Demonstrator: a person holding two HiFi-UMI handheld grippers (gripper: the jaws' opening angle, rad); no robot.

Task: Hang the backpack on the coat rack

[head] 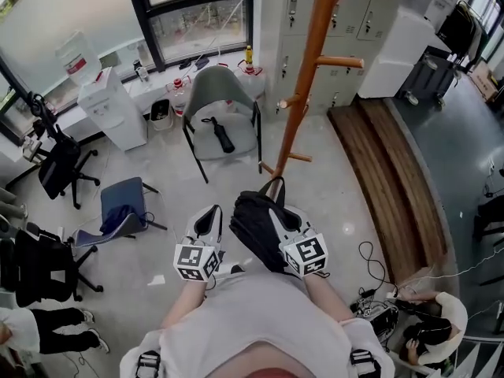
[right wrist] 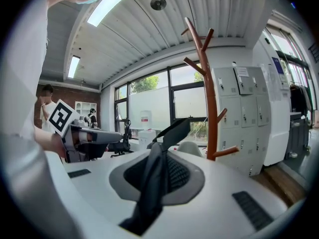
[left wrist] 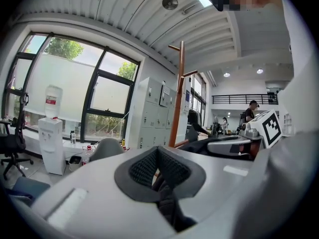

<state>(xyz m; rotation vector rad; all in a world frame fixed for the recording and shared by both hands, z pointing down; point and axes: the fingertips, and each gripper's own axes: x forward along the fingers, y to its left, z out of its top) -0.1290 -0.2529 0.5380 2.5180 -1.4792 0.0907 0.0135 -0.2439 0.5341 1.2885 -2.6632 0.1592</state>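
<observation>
left tongs (left wrist: 158,172): almost closed, pinching dark fabric of the backpack (head: 253,225).
right tongs (right wrist: 160,169): a narrow gap, clamped on the strap (right wrist: 172,131).
backpack: held off the floor between both tongs, near the coat rack (head: 309,69), on no peg.

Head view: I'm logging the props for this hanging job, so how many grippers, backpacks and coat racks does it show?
grippers: 2 (left gripper, right gripper)
backpack: 1
coat rack: 1
total: 4
</observation>
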